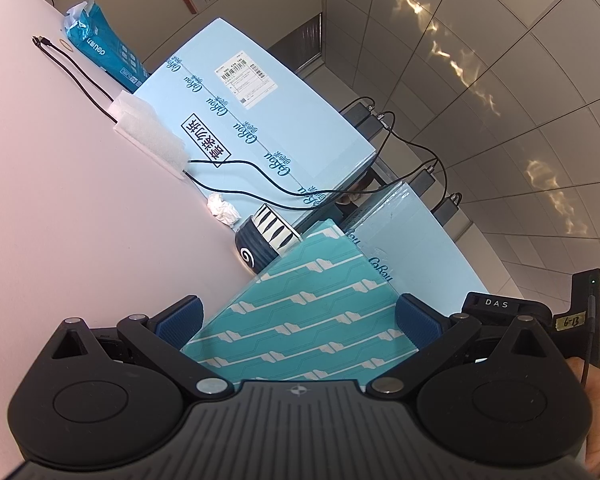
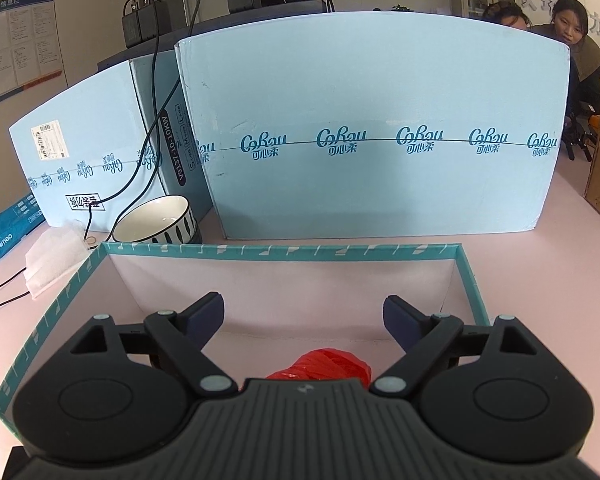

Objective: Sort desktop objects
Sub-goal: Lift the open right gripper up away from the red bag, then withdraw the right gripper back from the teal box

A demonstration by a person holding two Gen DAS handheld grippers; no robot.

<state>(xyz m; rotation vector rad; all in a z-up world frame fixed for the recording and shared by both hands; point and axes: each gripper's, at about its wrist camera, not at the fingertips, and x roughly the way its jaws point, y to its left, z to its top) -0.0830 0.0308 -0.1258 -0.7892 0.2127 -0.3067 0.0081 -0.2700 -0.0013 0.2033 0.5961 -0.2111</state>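
A teal patterned box (image 2: 80, 276), open at the top with white inner walls, stands on the pink table. A crumpled red plastic bag (image 2: 328, 366) lies on its floor. My right gripper (image 2: 304, 316) hangs open above the box's inside, the bag just below and behind its fingertips, untouched. In the left wrist view the box's outer side (image 1: 300, 312) fills the space between the blue pads (image 1: 180, 320). My left gripper (image 1: 298, 320) is turned on its side and shut on the box, one pad against each edge.
A striped bowl (image 2: 156, 220) stands just behind the box. Large light-blue cartons (image 2: 372, 128) wall off the back. White foam (image 2: 56, 256), a black cable (image 2: 4, 300), a blue package (image 2: 8, 232) and crumpled tissue (image 1: 224, 210) lie left. Two people (image 2: 572, 32) sit beyond.
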